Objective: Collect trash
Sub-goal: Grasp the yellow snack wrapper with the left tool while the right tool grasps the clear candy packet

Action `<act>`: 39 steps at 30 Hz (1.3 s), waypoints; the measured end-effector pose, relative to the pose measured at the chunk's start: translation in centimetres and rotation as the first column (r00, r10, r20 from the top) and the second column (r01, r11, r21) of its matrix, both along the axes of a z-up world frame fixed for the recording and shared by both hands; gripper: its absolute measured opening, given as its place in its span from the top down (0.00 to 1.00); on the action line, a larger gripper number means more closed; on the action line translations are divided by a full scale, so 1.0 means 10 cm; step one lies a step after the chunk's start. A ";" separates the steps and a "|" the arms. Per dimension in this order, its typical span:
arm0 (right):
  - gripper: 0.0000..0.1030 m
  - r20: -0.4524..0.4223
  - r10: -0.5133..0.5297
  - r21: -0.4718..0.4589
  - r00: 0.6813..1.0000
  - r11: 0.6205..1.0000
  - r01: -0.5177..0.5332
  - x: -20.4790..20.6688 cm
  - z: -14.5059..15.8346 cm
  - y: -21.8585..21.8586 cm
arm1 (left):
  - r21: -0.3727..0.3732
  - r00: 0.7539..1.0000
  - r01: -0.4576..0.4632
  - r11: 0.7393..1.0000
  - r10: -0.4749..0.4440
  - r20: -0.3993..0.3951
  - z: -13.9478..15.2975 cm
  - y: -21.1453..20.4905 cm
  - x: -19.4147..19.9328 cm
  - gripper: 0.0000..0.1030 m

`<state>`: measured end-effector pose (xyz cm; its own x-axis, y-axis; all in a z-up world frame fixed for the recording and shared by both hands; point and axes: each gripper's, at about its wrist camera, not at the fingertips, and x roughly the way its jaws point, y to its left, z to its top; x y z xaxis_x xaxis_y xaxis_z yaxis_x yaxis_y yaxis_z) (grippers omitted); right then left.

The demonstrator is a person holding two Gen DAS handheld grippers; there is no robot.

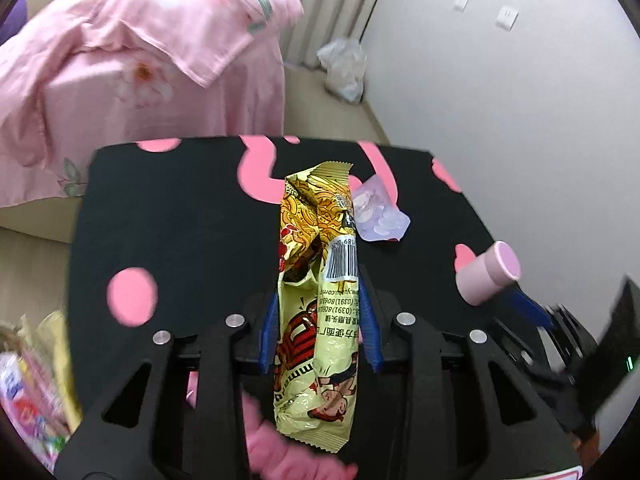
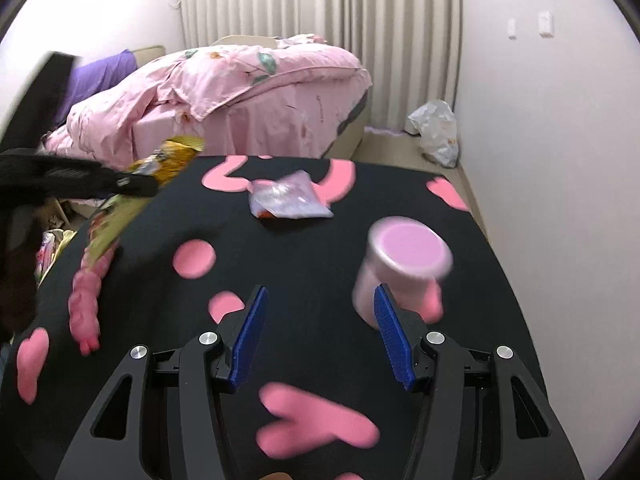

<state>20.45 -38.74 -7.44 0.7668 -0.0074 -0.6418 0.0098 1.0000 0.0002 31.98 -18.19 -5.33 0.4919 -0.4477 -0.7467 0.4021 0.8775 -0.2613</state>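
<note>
My left gripper (image 1: 319, 300) is shut on a yellow snack wrapper (image 1: 316, 280) and holds it above the black table with pink shapes (image 1: 168, 216). The wrapper also shows at the left of the right wrist view (image 2: 160, 168), in the left gripper's fingers. A pale purple wrapper (image 2: 286, 200) lies at the far middle of the table; it shows in the left wrist view (image 1: 378, 216) too. A pink cylindrical jar (image 2: 400, 268) stands just ahead of my right gripper (image 2: 320, 300), which is open and empty, its right fingertip beside the jar.
A pink fuzzy strip (image 2: 86, 304) lies by the table's left edge. A bag with colourful wrappers (image 1: 36, 380) sits below the table at the left. A bed with a pink quilt (image 2: 240, 88) stands behind the table. A white plastic bag (image 2: 436, 132) lies on the floor by the wall.
</note>
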 end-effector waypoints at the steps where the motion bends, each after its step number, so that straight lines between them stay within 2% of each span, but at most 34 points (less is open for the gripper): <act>1: 0.49 -0.010 0.009 0.002 1.000 1.000 -0.009 0.12 0.01 0.09 | -0.010 1.000 -0.017 1.000 0.017 0.016 0.04 0.12 -0.10 0.68; 5: 0.49 -0.053 0.044 0.075 0.998 0.996 -0.040 0.56 -0.05 0.39 | -0.052 0.997 -0.074 0.996 0.075 0.020 0.10 0.49 -0.30 0.68; 8: 0.49 -0.077 -0.011 0.122 0.997 0.992 0.020 0.89 -0.12 0.45 | -0.056 0.993 -0.113 0.992 0.115 0.034 0.09 0.76 -0.47 0.68; 12: 0.49 -0.150 -0.099 0.091 0.984 0.989 0.113 1.28 -0.27 0.42 | -0.050 0.990 -0.141 0.989 0.142 0.012 -0.06 1.05 -0.67 0.68; 14: 0.49 -0.205 -0.120 0.104 0.971 0.984 0.143 1.47 -0.39 0.38 | -0.063 0.989 -0.151 0.987 0.151 -0.008 -0.14 1.17 -0.76 0.68; 18: 0.49 -0.194 -0.138 0.074 0.971 0.985 0.155 1.66 -0.39 0.36 | -0.103 0.983 -0.184 0.978 0.179 -0.049 -0.30 1.34 -0.83 0.68; 20: 0.49 -0.196 -0.134 0.093 0.971 0.984 0.155 1.72 -0.40 0.32 | -0.128 0.979 -0.196 0.972 0.188 -0.075 -0.36 1.42 -0.84 0.68; 21: 0.52 -0.197 -0.132 0.099 0.972 0.983 0.153 1.72 -0.40 0.31 | -0.133 0.979 -0.197 0.971 0.188 -0.081 -0.38 1.44 -0.84 0.67; 22: 0.61 -0.195 -0.131 0.093 0.972 0.984 0.151 1.72 -0.39 0.31 | -0.134 0.979 -0.197 0.971 0.188 -0.081 -0.39 1.44 -0.85 0.67; 23: 0.64 -0.189 -0.119 0.092 0.975 0.986 0.138 1.71 -0.39 0.31 | -0.137 0.979 -0.197 0.971 0.187 -0.080 -0.40 1.45 -0.86 0.67; 25: 0.76 -0.187 -0.112 0.080 0.976 0.988 0.129 1.68 -0.37 0.32 | -0.150 0.980 -0.195 0.969 0.184 -0.079 -0.39 1.47 -0.88 0.67; 30: 0.92 -0.185 -0.063 0.098 0.981 0.992 0.082 1.62 -0.36 0.33 | -0.153 0.981 -0.188 0.970 0.177 -0.080 -0.40 1.45 -0.87 0.67; 34: 0.95 -0.184 -0.018 0.102 0.983 0.994 0.037 1.55 -0.35 0.39 | -0.145 0.981 -0.185 0.972 0.176 -0.078 -0.41 1.44 -0.85 0.67; 39: 0.95 -0.170 0.023 0.149 0.985 0.989 0.002 1.40 -0.30 0.40 | -0.146 0.983 -0.180 0.973 0.170 -0.073 -0.40 1.44 -0.86 0.67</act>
